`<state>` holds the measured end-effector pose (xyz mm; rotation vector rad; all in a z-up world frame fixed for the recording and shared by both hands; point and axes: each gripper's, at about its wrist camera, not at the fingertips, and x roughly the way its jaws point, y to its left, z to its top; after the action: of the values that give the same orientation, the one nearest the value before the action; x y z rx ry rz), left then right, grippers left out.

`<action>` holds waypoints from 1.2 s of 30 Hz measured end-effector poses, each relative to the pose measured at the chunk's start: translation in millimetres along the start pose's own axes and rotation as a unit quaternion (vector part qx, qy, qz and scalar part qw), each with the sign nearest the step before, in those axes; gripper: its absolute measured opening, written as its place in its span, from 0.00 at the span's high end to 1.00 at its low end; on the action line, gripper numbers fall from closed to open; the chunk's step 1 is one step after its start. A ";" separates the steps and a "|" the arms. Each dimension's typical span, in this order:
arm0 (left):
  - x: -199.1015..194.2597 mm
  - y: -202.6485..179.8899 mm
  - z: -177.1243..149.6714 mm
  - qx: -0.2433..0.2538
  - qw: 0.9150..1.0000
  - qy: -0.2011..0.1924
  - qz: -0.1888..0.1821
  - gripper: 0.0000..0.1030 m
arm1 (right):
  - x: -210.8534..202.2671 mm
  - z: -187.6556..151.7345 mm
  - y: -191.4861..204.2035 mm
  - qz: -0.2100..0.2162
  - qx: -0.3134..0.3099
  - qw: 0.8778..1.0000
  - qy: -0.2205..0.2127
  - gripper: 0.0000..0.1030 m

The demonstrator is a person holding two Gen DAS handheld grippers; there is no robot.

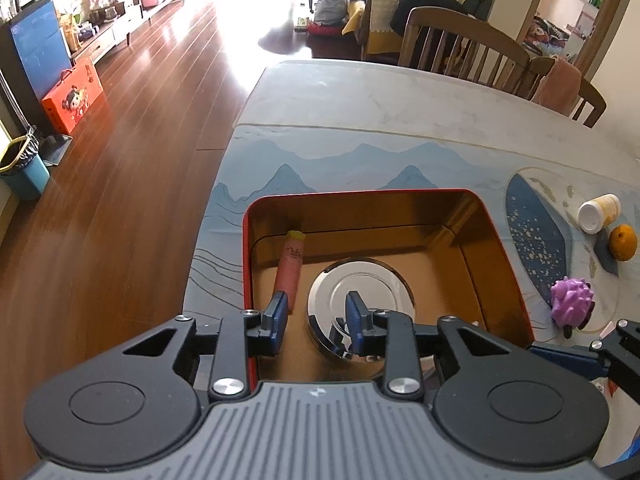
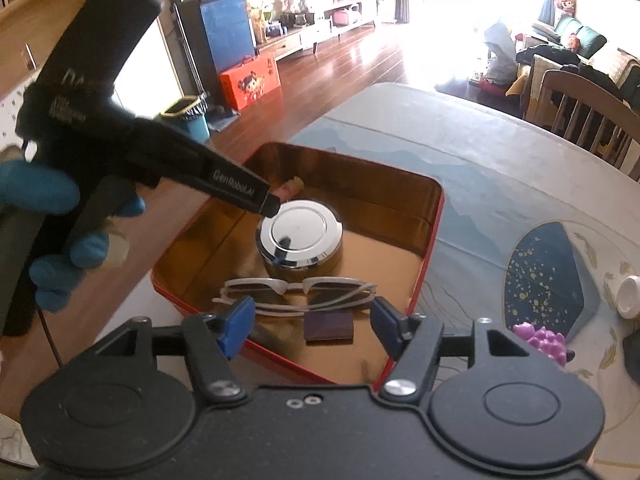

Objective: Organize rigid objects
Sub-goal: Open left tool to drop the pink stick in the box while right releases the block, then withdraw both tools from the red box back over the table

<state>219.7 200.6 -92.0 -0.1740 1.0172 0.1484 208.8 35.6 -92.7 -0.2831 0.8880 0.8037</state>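
Observation:
A red tin box [image 1: 505,240] with a gold inside stands on the table. In it lie a pink tube [image 1: 290,264], a round chrome tin [image 1: 384,284], white sunglasses [image 2: 296,290] and a small brown square [image 2: 329,327]. My left gripper [image 1: 316,316] hangs open over the box, one blue pad beside the tube's near end and the other over the chrome tin [image 2: 302,236]; nothing is held. My right gripper [image 2: 312,326] stands open above the box's near rim [image 2: 280,354], with the sunglasses and the brown square lying free below it.
On the patterned table cover to the right of the box are a purple spiky toy [image 1: 570,302], a yellow bottle with a white cap [image 1: 600,212] lying on its side and an orange [image 1: 623,242]. Wooden chairs [image 1: 460,48] stand at the far side. A blue-gloved hand [image 2: 38,194] holds the left gripper.

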 end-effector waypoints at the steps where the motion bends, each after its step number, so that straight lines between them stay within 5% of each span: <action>1: -3.0 -1.0 -1.1 0.000 1.000 -0.002 -0.001 0.71 | -2.8 -0.2 -0.8 0.000 0.002 1.000 -0.003 0.35; 4: -12.8 -4.6 -4.1 0.001 1.000 -0.009 -0.002 0.69 | -13.4 -1.5 -4.8 0.002 0.011 1.000 -0.015 0.28; 8: -29.7 -14.1 -9.6 0.002 0.999 -0.035 0.002 0.35 | -29.0 -4.8 -9.3 0.002 0.015 0.999 -0.030 0.25; 19: -73.6 -51.9 -17.5 0.009 0.996 -0.083 -0.018 0.28 | -79.4 -20.8 -28.5 0.016 0.028 0.996 -0.082 0.02; 36: -98.1 -121.1 -44.7 0.018 0.993 -0.112 -0.036 0.20 | -137.9 -67.6 -102.9 -0.022 0.062 0.992 -0.109 0.00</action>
<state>156.4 68.7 -22.0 -0.1580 0.7886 0.0820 193.4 -140.0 -36.9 -0.1030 0.7212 0.7198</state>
